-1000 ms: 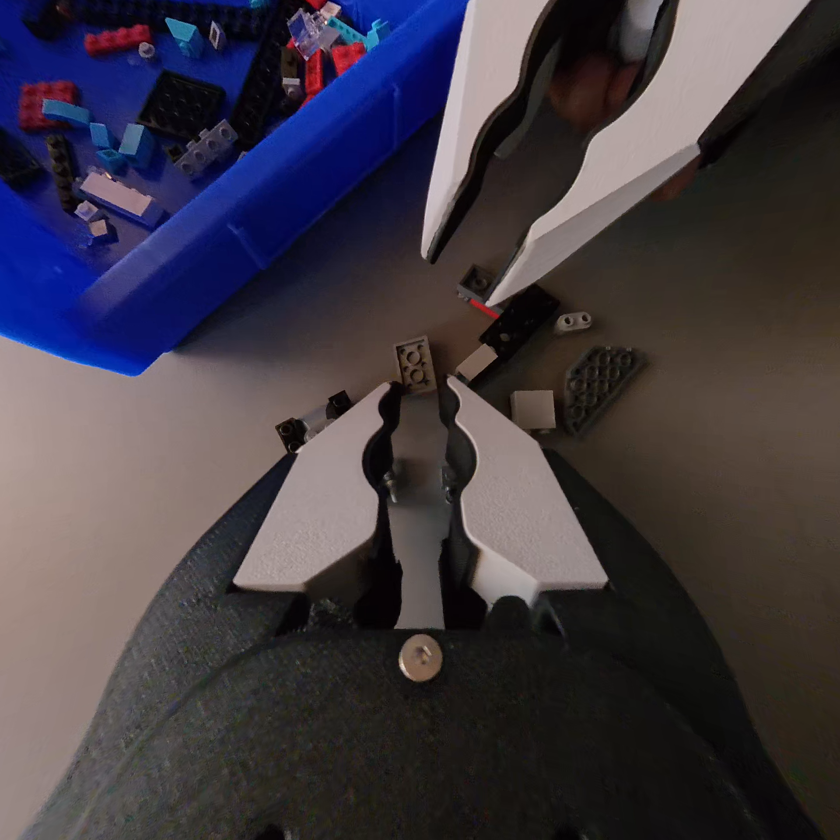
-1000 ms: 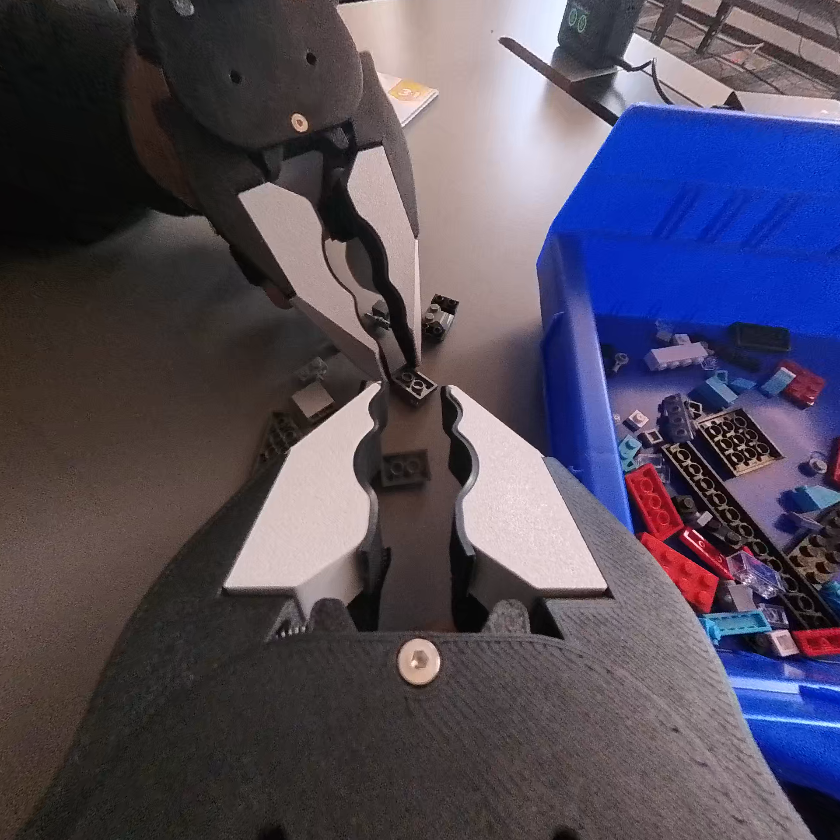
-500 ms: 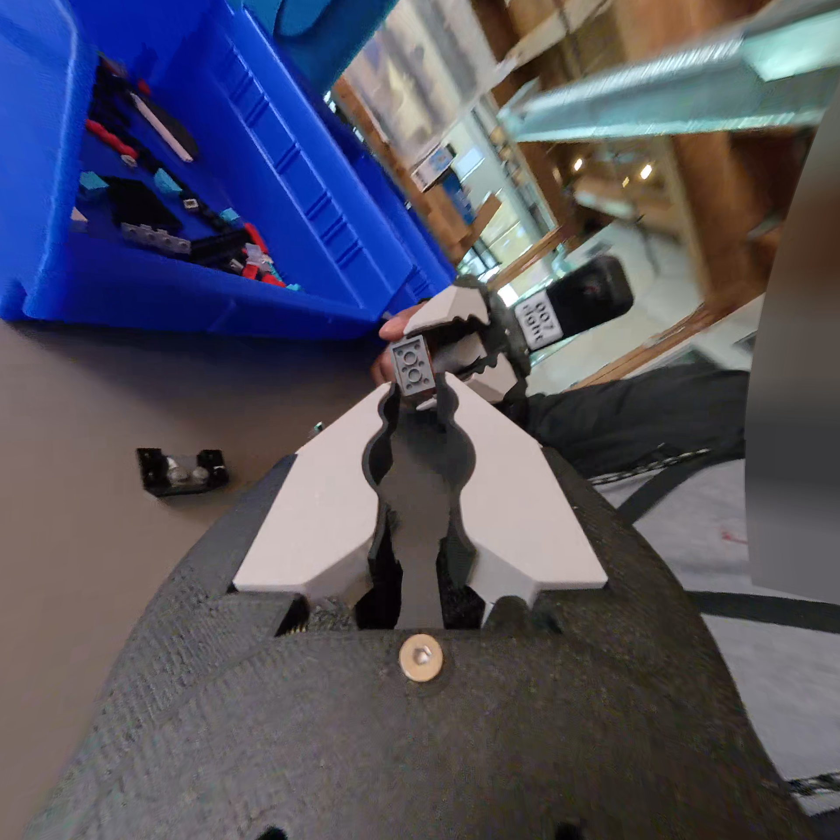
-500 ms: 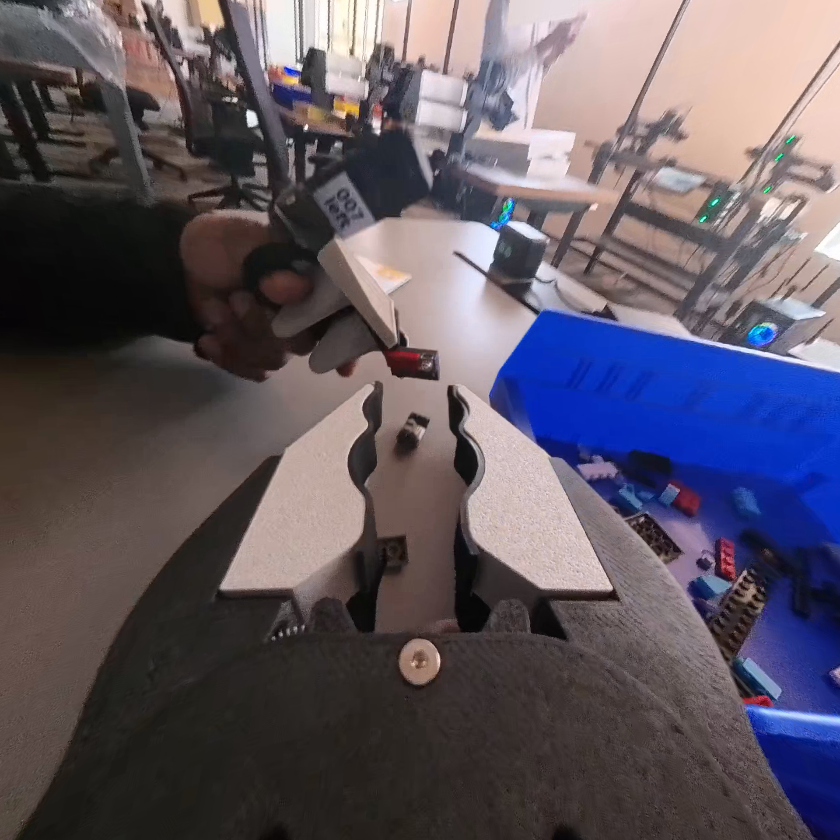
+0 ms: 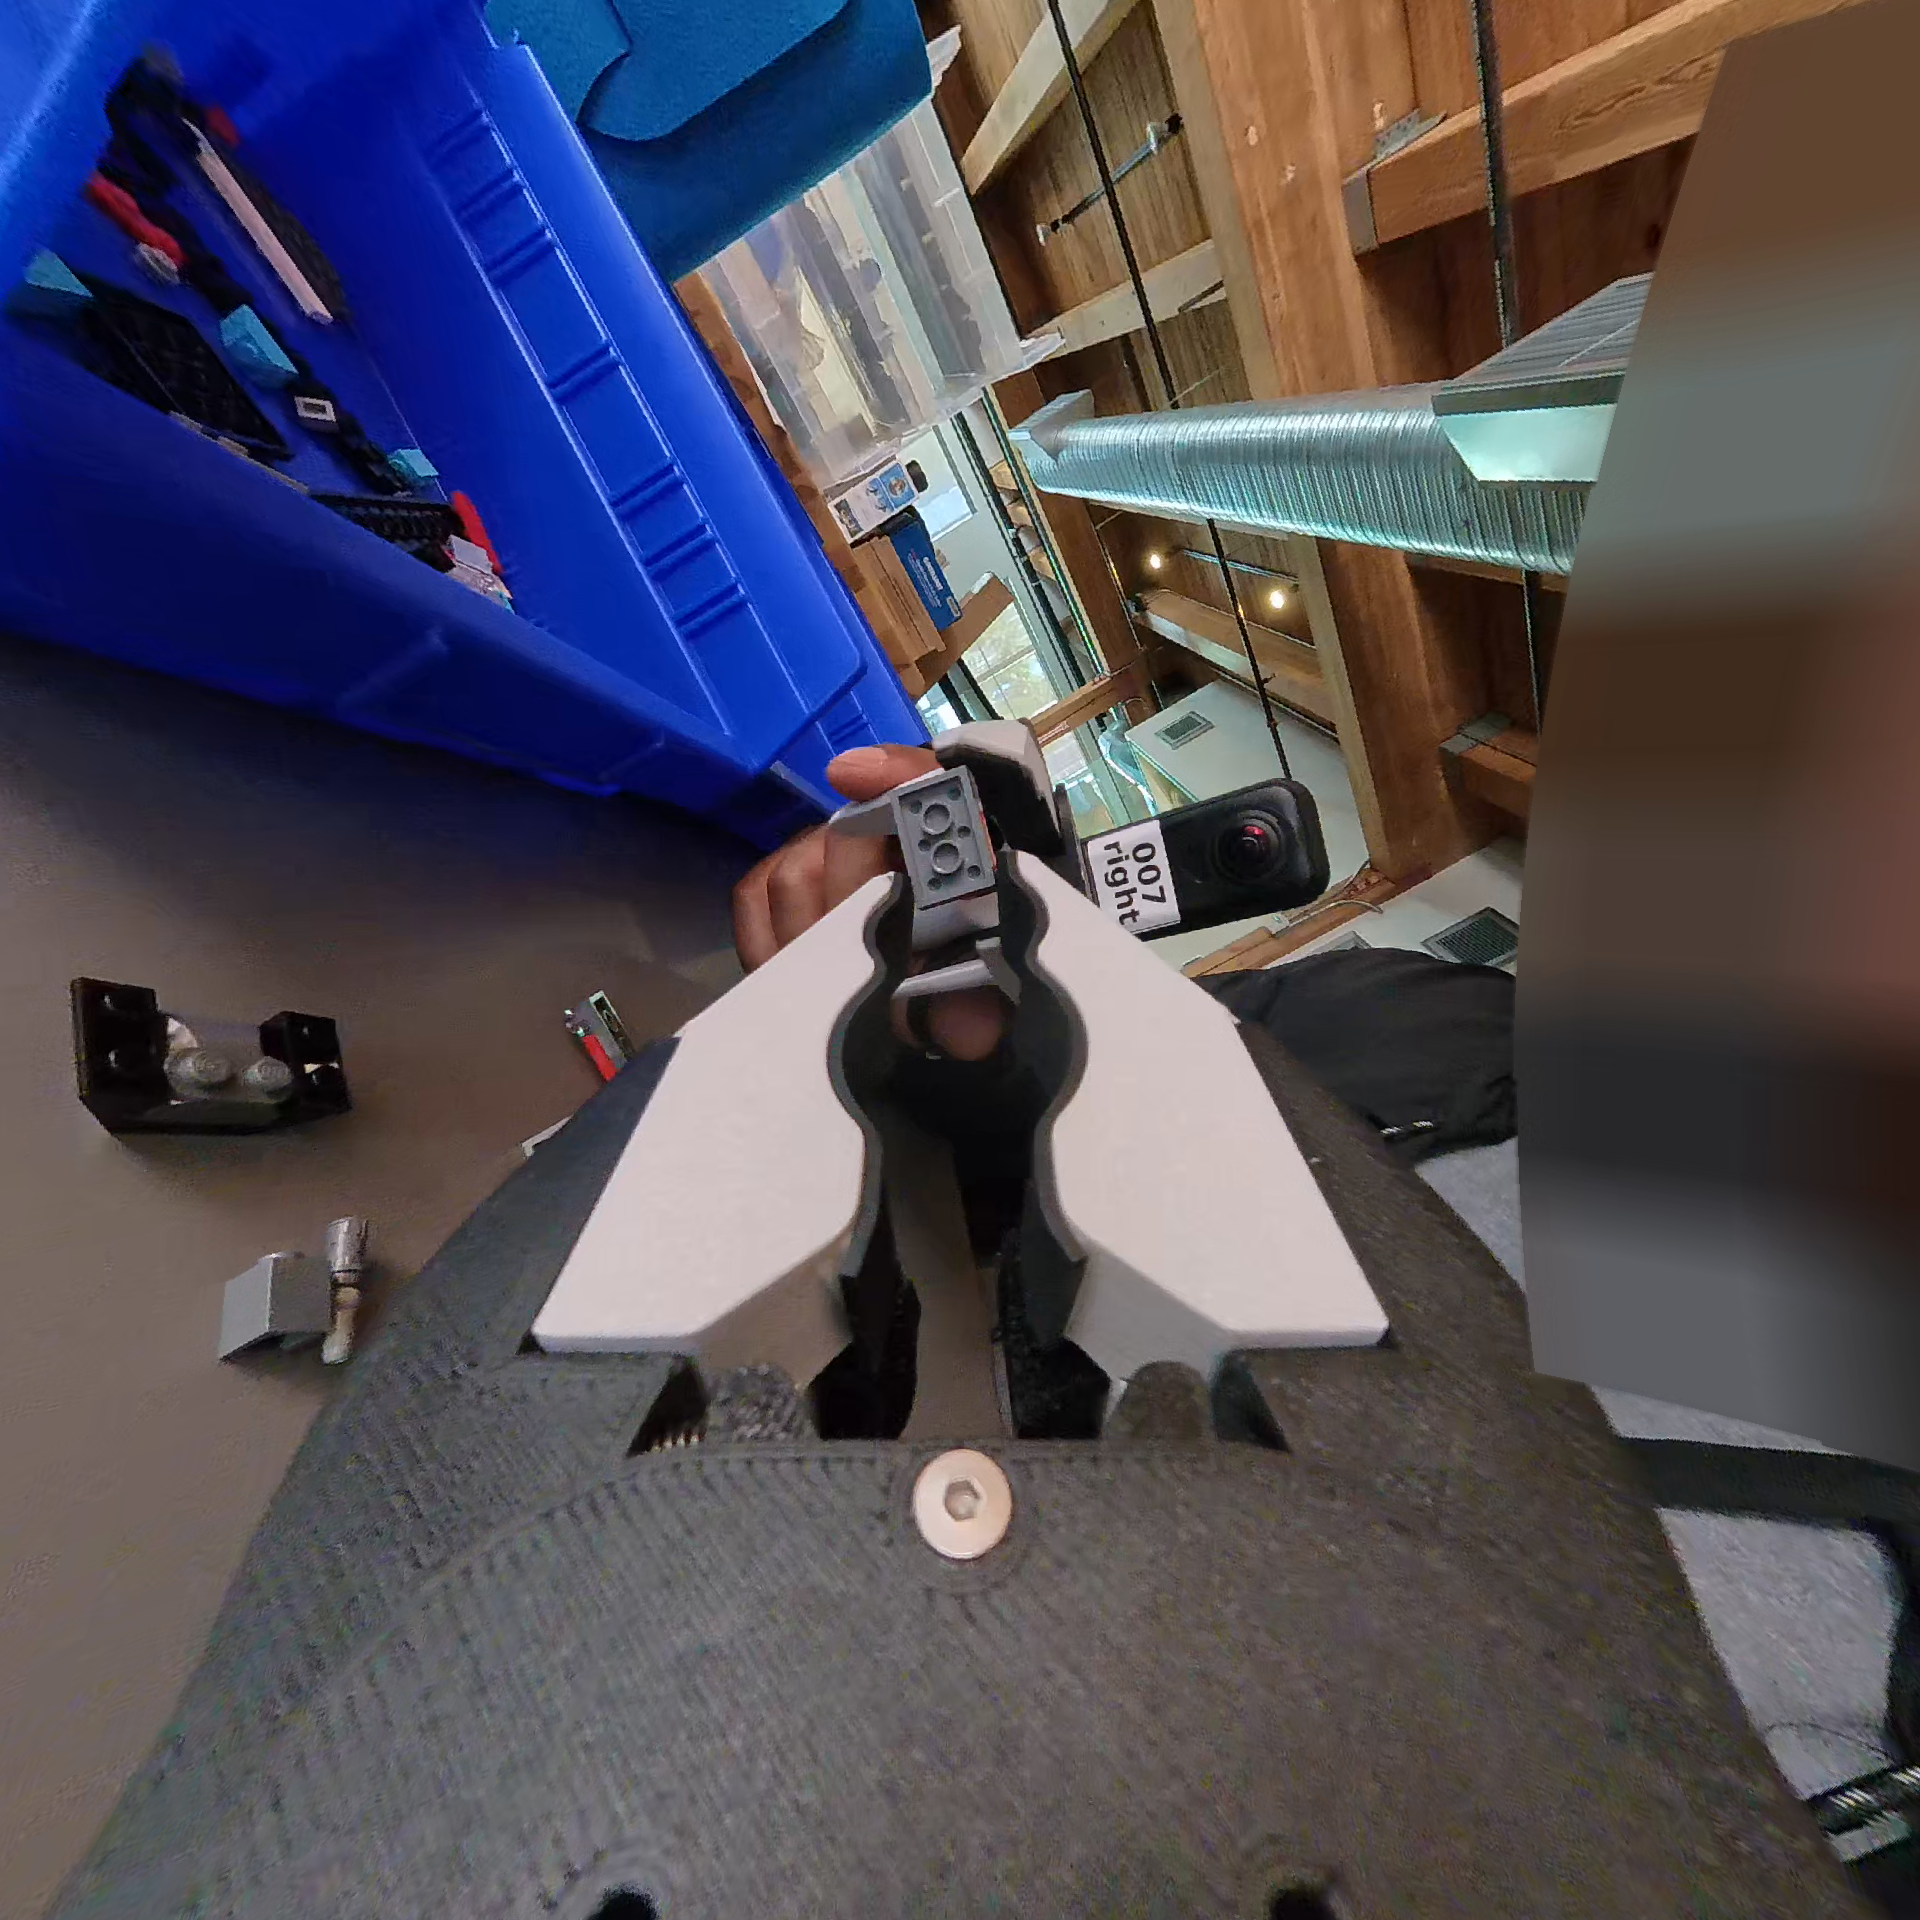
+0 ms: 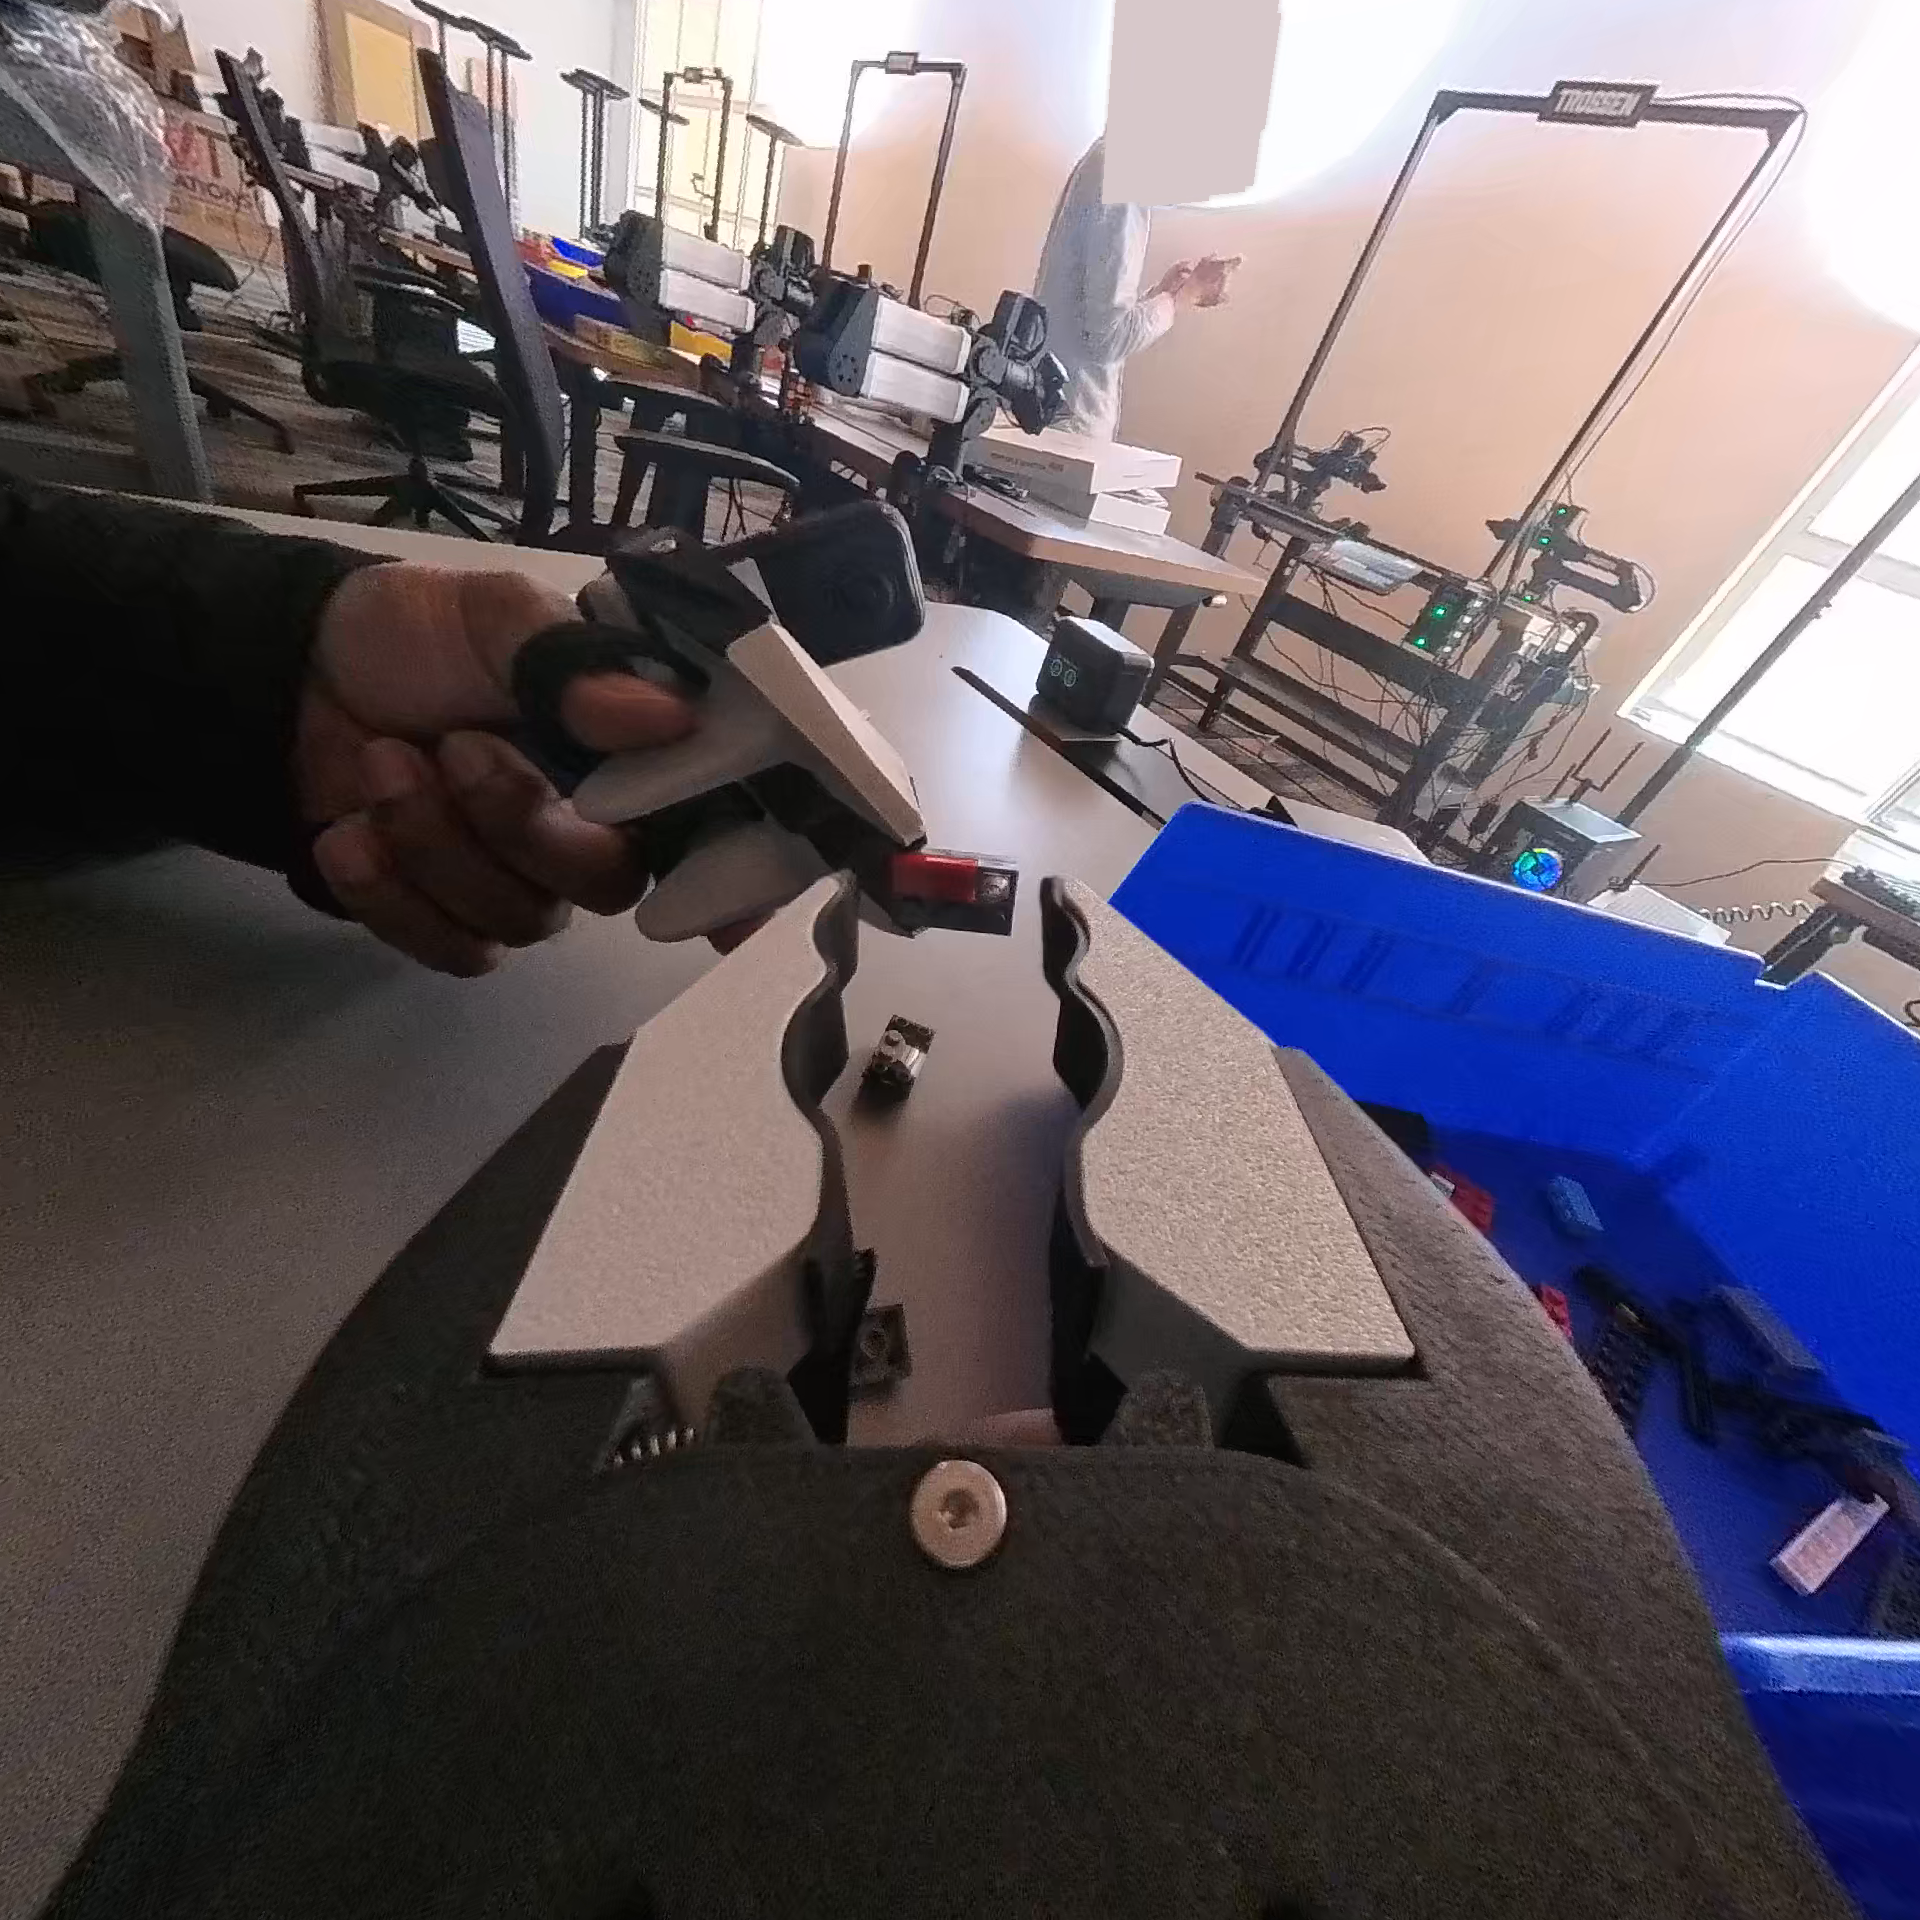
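Left wrist view: your left claw (image 5: 948,883) pinching small grey brick (image 5: 943,844) by sides, lifted off bench (image 5: 312,821). Light, stiff, slick plastic; grip flat sides.

Right wrist view: right claw (image 6: 948,914) spread, empty, just beside brick stack (image 6: 951,889); blue bin (image 6: 1558,1039) alongside.

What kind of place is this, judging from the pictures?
Probably a robotics lab or workshop: robot arms on long tables, black frame rigs, office chairs, and a blue bin of toy bricks nearby.
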Available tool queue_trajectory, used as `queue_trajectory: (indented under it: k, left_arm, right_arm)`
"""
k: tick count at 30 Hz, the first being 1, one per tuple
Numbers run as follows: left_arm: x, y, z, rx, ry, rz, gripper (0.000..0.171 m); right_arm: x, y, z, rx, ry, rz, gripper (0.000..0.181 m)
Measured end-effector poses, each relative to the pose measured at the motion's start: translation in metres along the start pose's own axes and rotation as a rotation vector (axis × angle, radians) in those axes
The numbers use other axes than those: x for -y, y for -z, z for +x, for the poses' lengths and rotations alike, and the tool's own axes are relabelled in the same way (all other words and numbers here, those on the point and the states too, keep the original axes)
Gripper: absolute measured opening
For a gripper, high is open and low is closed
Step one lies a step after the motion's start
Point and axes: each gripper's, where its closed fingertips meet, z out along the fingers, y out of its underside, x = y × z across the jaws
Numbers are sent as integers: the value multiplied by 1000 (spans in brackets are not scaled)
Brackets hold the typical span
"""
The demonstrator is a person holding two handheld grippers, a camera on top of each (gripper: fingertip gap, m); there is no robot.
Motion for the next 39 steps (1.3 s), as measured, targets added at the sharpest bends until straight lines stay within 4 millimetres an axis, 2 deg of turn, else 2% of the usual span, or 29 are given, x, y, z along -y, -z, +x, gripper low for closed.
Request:
queue_trajectory:
  k: [14, 18, 25, 29, 31, 34, 39]
  left_arm:
    - [-4, -2, 4, -26, -7, -35, 18]
    - [2, 3, 7, -46, -3, -18, 26]
    - [-12, -3, 12, -68, 22, -101, 31]
    - [-17, -4, 13, -76, 25, -124, 29]
    - [-19, -5, 14, -75, 12, -133, 18]
    - [-19, -5, 14, -69, -8, -132, 18]
    - [-21, -8, 14, -72, -3, -128, 18]
  right_arm:
    - [2, 0, -3, 5, 2, 9, 25]
    - [4, 1, -9, 48, 12, 22, 25]
    - [8, 2, -19, 93, 39, 37, 25]
    - [9, 2, -23, 111, 57, 41, 25]
    - [9, 3, -25, 119, 63, 46, 25]
    - [9, 3, -25, 125, 70, 47, 26]
    - [5, 2, -24, 120, 86, 29, 38]
